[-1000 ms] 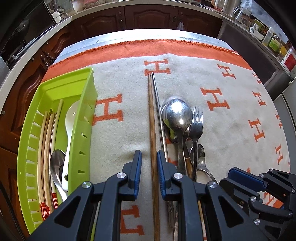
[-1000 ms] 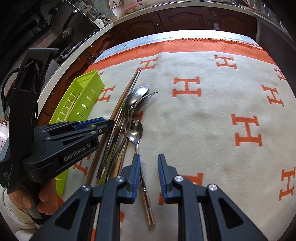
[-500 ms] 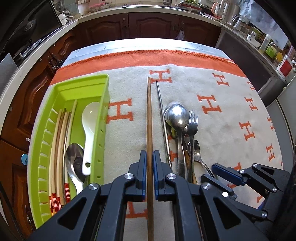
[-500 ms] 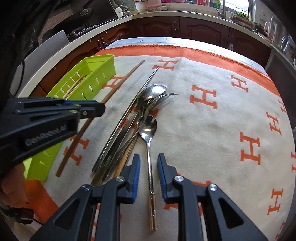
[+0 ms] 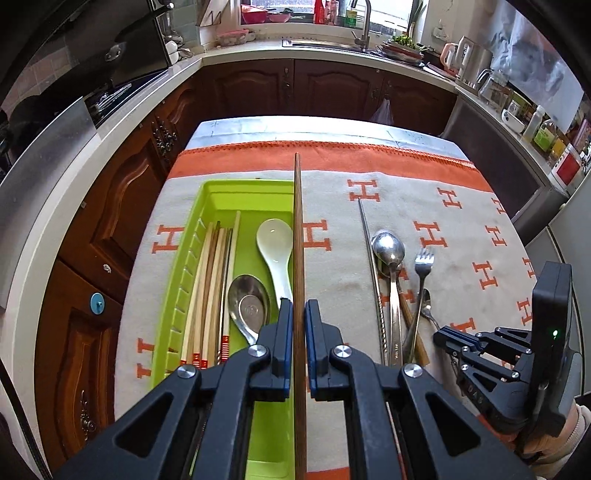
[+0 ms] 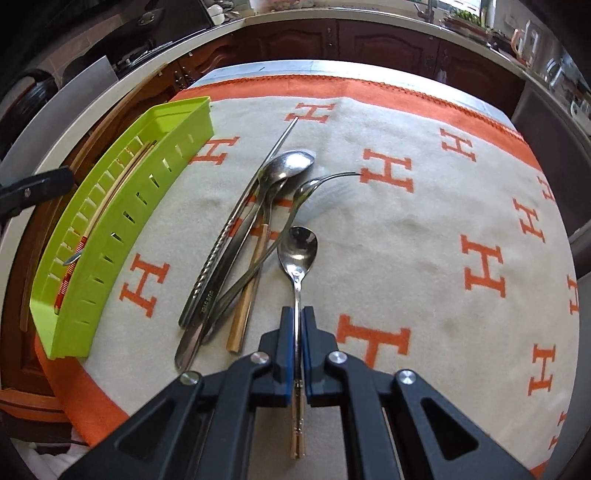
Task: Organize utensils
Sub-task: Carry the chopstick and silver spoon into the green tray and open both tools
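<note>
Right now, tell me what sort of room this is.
Most likely a home kitchen: a sink with a tap under the window, dark wooden cabinets below the counter, and a kettle to one side.

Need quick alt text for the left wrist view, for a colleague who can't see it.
The left gripper is shut on a brown wooden chopstick, held over the right edge of the green tray of chopsticks and spoons. To the right, loose metal cutlery lies on the orange-and-cream cloth.
</note>
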A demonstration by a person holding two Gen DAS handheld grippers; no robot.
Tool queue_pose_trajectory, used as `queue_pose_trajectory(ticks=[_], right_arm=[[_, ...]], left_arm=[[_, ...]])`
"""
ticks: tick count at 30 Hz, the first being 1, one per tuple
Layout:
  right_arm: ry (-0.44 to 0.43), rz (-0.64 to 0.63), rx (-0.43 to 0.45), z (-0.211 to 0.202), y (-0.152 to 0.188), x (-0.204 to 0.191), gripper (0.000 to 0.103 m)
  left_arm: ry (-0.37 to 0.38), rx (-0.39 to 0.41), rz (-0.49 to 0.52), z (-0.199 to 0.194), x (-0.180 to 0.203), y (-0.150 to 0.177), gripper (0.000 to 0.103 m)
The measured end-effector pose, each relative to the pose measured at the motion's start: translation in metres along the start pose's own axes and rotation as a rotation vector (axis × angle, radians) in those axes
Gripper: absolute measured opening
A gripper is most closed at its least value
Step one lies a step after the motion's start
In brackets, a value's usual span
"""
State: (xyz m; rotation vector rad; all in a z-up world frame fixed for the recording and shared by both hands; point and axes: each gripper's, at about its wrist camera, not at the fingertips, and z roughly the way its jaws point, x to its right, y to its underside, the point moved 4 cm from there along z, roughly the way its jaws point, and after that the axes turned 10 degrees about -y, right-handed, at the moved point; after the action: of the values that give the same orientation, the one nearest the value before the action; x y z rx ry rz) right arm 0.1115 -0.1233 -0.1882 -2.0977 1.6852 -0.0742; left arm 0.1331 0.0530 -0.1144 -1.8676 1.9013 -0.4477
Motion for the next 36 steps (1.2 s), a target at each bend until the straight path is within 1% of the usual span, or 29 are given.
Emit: queue_pose_trajectory(ticks=[4, 8, 11, 14, 18, 22, 27, 32, 35, 36], right_arm=[[-0.035, 0.089, 0.010, -0.015, 0.009, 0.011, 0.003], [-0.024, 0.143, 0.058, -0.035, 0.010, 0.019, 0.003], [-0.040, 0.185, 0.090, -0.047, 0.006, 0.022, 0.003], [-0.078, 0.195, 0.108, -0.056, -0.003, 0.012, 0.003], [-0.145, 0.181, 0.123, -0.063, -0.022, -0.015, 0.003], [-0.204, 0.145, 0.102, -0.057, -0.044, -0.052, 0.003], [-0.254, 0.124, 0.064, -0.034, -0.068, -0.098, 0.004], [-0.293, 0.159, 0.038, -0.007, -0.089, -0.125, 0.004], [-0.290, 0.166, 0.013, 0.011, -0.095, -0.135, 0.004], [-0.283, 0.165, 0.007, 0.016, -0.097, -0.137, 0.004]], left_arm=[[-0.006, -0.005, -0.023, -0.002, -0.013, 0.009, 0.004], [-0.003, 0.000, -0.039, -0.006, -0.023, 0.016, 0.004], [0.000, 0.006, -0.044, -0.009, -0.028, 0.019, 0.004], [-0.001, 0.016, -0.045, -0.013, -0.036, 0.022, 0.004], [-0.001, 0.010, -0.047, -0.010, -0.047, 0.026, 0.004], [-0.001, -0.014, -0.059, 0.003, -0.058, 0.029, 0.004], [-0.009, -0.030, -0.069, 0.021, -0.066, 0.027, 0.004], [-0.016, -0.049, -0.067, 0.041, -0.069, 0.020, 0.004], [-0.023, -0.055, -0.067, 0.049, -0.072, 0.019, 0.005], [-0.026, -0.055, -0.067, 0.050, -0.073, 0.019, 0.007]])
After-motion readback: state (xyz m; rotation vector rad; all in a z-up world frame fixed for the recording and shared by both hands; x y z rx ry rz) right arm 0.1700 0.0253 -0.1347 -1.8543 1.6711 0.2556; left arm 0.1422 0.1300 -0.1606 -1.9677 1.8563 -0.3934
